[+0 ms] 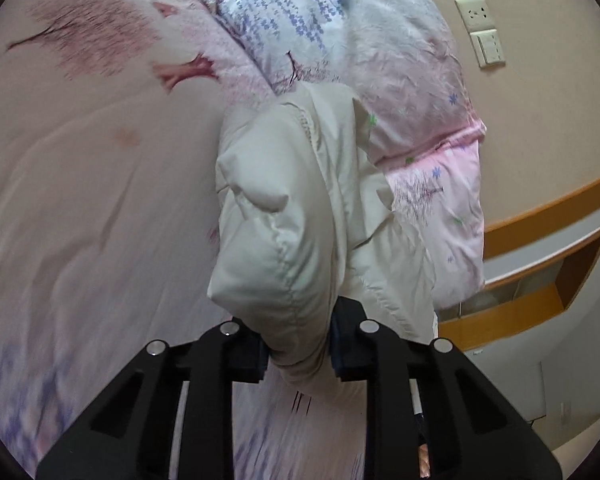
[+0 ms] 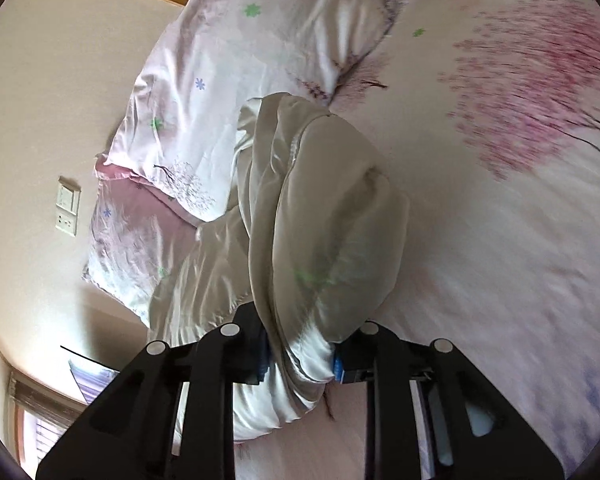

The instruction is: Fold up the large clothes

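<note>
Two grips on one garment. Spread widest, bed (image 1: 80, 208) under a pink blossom-print sheet, landmark for the rest. At bed's head end, pillows (image 1: 380, 40) stacked against the wall. Nearer than the pillows, above the sheet, cream padded garment (image 1: 284, 216) bunched and lifted, probably to draw an edge over for a fold. Left gripper (image 1: 299, 350) with jaws clamped on one gathered end; right gripper (image 2: 300, 354) likewise pinching the other. No containers visible, beyond an open nightstand shelf (image 1: 548, 280) beside the bed, contents unclear.
</note>
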A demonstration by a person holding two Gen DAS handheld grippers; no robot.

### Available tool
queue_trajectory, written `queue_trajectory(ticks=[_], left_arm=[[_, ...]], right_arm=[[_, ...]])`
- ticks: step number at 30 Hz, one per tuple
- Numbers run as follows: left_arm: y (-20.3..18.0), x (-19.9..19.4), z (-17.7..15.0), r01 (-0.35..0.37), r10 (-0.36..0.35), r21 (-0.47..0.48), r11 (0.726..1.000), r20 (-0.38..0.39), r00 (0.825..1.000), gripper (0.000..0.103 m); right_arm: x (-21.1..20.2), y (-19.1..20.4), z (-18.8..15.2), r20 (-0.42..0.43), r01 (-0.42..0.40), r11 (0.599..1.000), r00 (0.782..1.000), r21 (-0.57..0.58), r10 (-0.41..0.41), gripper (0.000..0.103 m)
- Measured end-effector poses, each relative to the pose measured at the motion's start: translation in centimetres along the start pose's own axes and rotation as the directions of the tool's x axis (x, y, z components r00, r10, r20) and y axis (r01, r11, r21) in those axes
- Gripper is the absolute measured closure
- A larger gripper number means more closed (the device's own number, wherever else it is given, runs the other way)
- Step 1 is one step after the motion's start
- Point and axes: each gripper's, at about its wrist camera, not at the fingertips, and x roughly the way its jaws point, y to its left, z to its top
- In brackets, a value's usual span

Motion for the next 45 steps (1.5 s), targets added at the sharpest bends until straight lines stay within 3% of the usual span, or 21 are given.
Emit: queue_trajectory(ticks=[3,8,10,11,13,15,18,21,24,31,36,45], left_arm=[[0.8,-0.5,-1.2,-0.036,0.037,0.009,0.999,-0.017,0.999,0.075],[1.4,-0.7,-1.1,-0.073,0.073,0.031,0.997,-0.017,0.997,0.054],[1.4,-1.4,-1.0,-0.09,0.09,0.047,0.995,0.006,0.996,0.033],[1.4,-1.7,-0.8,-0.096,0.095,0.052,0.994,0.018,0.995,0.032],[1.7,-2.1,-0.4,-0.108,0.107,0.053,0.993,0.03,0.994,0.03],[2.0,-2.1,0.0,-0.116,0.115,0.045,0.992,0.024,0.993,0.03],[2.2,-1.7,0.3,-0.125,0.125,0.042,0.991,0.01,0.992,0.029],[2.4,-1.4,0.6,-0.127,0.127,0.047,0.991,-0.008,0.992,0.028],[2.2,-0.9,1.0,-0.127,0.128,0.059,0.99,-0.018,0.992,0.028],[2.0,0.0,1.8,-0.098,0.1,0.051,0.994,-0.047,0.994,0.028],[2.1,1.0,1.9,-0.08,0.081,0.031,0.996,-0.05,0.995,0.03],[1.3,2.0,3.1,-0.075,0.075,0.009,0.997,-0.02,0.997,0.047]], right_arm=[[-0.8,-1.0,-1.3,-0.015,0.058,0.998,0.998,-0.015,-0.058,0.075],[-1.8,-1.8,-1.4,-0.013,0.148,0.988,0.989,-0.035,-0.148,0.047],[-3.5,-1.2,-1.4,0.06,0.225,0.971,0.974,-0.078,-0.22,0.039],[-4.5,-0.8,-1.4,0.115,0.264,0.96,0.961,-0.098,-0.252,0.037],[-6.5,0.7,-1.4,0.248,0.36,0.921,0.915,-0.151,-0.317,0.037],[-6.7,3.2,-1.7,0.299,0.392,0.886,0.901,-0.247,-0.315,0.037],[-4.8,8.4,-3.5,0.277,0.348,0.809,0.931,-0.475,-0.238,0.037],[-1.9,12.9,-6.3,0.205,0.263,0.704,0.964,-0.66,-0.167,0.039],[1.4,16.1,-8.5,0.128,0.202,0.609,0.978,-0.767,-0.163,0.053],[7.1,18.2,-10.7,0.0,0.122,0.557,0.977,-0.821,-0.213,0.062],[10.8,16.9,-11.6,-0.053,0.158,0.541,0.934,-0.826,-0.354,0.062],[12.2,16.3,-12.1,-0.064,0.168,0.522,0.916,-0.836,-0.397,0.061]])
